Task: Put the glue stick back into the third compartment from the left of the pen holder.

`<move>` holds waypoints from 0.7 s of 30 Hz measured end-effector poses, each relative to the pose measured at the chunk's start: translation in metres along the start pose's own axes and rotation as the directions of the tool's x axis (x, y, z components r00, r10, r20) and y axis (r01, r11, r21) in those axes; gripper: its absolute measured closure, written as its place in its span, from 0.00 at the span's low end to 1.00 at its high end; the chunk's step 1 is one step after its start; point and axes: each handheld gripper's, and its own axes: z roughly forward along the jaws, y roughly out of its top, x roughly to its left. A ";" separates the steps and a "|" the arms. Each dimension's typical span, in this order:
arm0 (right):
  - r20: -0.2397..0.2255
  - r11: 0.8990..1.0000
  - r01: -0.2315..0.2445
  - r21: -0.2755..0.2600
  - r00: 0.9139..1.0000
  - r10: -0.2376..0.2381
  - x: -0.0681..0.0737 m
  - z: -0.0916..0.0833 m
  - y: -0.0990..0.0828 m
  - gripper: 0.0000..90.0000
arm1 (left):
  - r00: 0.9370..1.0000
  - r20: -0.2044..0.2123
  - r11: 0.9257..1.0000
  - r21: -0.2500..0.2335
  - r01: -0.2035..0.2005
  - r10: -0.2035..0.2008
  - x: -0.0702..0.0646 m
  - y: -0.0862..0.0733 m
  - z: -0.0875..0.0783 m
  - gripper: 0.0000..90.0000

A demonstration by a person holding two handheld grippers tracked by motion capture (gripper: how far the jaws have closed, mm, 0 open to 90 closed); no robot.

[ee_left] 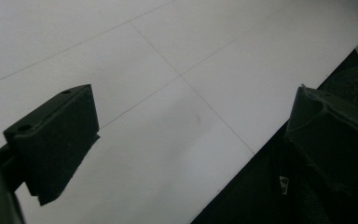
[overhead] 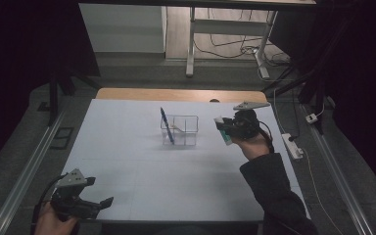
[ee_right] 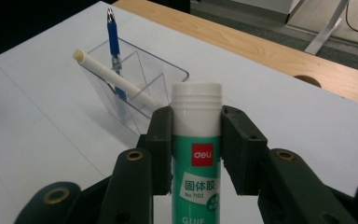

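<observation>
I have the right tool [ee_right: 196,135] pinching a glue stick [ee_right: 196,158], its black jaws pressed against the two sides of the tube just below the white screw-threaded cap, so the stick stands upright between them and clear of the counter [overhead: 142,166]. The step in hand, as I judge it, is carrying the stick over to the clear plastic organiser [ee_right: 135,86], which sits just ahead of this tool and a little to its left in the right gripper view. The next move calls for lining the tube up above an open compartment and lowering it without knocking the thin walls. The tube is a smooth, hard cylinder, green-labelled with a red logo patch; the organiser is glossy, see-through and box-shaped with dividers. A blue pen [ee_right: 113,39] with a metallic tip already leans in it, and a slim white pen [ee_right: 116,81] lies slanted across its rim. My left tool [overhead: 90,203] rests at the near corner with its jaws spread, nothing between them, above the matte white sheet.
</observation>
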 end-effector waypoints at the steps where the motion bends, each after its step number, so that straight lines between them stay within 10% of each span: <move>1: -0.004 1.000 0.002 -0.003 1.000 -0.002 0.001 0.002 0.001 0.73 | 1.000 0.000 1.000 0.000 0.000 0.000 0.000 0.000 0.000 0.03; 21: -0.053 0.998 0.056 -0.041 0.997 -0.058 0.027 0.042 0.026 0.73 | 1.000 -0.001 1.000 0.001 0.000 0.000 0.000 0.000 0.000 0.03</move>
